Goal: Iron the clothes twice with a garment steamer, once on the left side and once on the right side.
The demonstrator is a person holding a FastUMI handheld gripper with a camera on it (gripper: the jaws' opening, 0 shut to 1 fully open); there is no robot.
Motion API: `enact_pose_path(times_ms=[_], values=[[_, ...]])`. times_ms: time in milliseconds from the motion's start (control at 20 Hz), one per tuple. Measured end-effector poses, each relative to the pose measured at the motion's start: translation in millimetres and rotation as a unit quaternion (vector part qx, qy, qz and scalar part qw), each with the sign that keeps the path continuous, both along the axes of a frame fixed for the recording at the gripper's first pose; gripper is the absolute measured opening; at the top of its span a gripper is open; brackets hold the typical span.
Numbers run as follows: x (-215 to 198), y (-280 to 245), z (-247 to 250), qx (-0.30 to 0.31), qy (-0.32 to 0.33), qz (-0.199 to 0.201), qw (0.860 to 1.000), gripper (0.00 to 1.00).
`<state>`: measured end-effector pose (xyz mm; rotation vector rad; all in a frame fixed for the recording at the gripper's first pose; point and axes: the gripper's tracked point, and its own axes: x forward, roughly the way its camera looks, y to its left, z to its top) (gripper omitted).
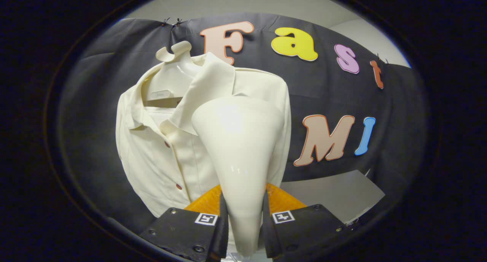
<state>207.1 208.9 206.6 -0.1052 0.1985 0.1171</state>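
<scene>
Cream plastic fills your tongs [243,224]: they pinch the garment steamer [239,148] by its narrow handle, head raised against the shirt [159,140] at twelve o'clock, over the panel right of the buttons. Which pass this is, I cannot tell; expect stroking left.

I see the booth's black cloth wall [323,91] hanging behind everything, a pale plain wall [236,3] rising above it, and a light grey surface [335,195] below the cloth.
</scene>
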Motion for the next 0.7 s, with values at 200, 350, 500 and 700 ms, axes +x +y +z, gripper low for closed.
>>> enact_pose_path(times_ms=[200,350,500,700], values=[[2.6,1.4,-7.4,0.000,-0.004,-0.003,1.000,0.38],[1.6,2.7,-32.0,-0.004,0.014,-0.005,1.000,0.39],[2.9,1.2,-59.0,-0.014,0.029,-0.008,0.999,0.39],[6.5,-4.4,-96.3,-0.017,0.064,-0.018,0.998,0.39]])
